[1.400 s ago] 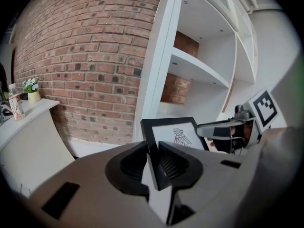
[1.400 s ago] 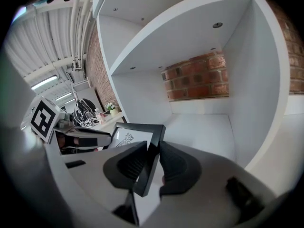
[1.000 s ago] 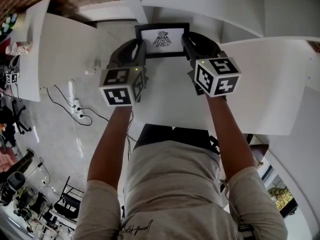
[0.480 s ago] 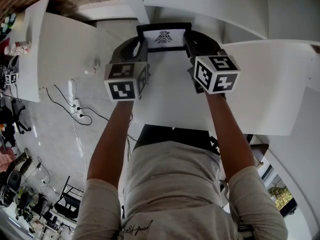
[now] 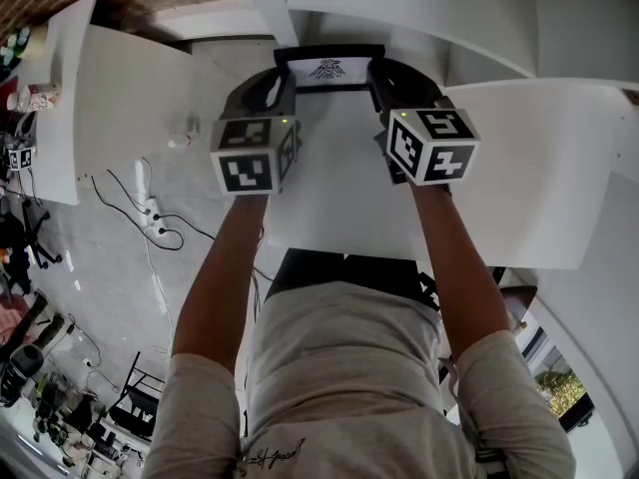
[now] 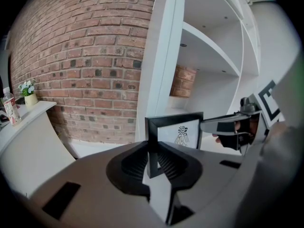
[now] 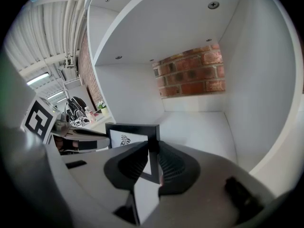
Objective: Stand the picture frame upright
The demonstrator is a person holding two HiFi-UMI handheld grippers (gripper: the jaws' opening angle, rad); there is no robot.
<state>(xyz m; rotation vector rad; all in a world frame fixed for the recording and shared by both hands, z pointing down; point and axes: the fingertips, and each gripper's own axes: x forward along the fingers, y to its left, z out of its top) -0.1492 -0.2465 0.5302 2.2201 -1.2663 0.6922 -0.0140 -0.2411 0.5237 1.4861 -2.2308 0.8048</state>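
A black picture frame (image 5: pixel 327 70) with a white print of a bird-like emblem is held over the white shelf board (image 5: pixel 339 188). It stands nearly upright, seen edge-down from the head view. My left gripper (image 5: pixel 283 80) grips its left side bar, with the jaws still closing and the bar between the ribbed pads (image 6: pixel 153 156). My right gripper (image 5: pixel 377 78) is shut on the right side bar (image 7: pixel 153 158). The frame (image 6: pixel 178 132) faces me in the left gripper view, with the right gripper (image 6: pixel 232 127) beyond it. The frame (image 7: pixel 128 136) also shows in the right gripper view.
The frame sits inside a white shelf unit with an upright post (image 6: pixel 164 56), a side wall (image 7: pixel 266 80) and a brick wall (image 6: pixel 85 56) behind. A white table (image 5: pixel 60 88) at the left carries a bottle (image 6: pixel 8 110) and a small plant (image 6: pixel 28 91). Cables and a power strip (image 5: pixel 150 208) lie on the floor.
The frame has tipped up from lying slanted to nearly upright, so less of its print shows from above. Both grippers rose slightly with it, the left one turning level.
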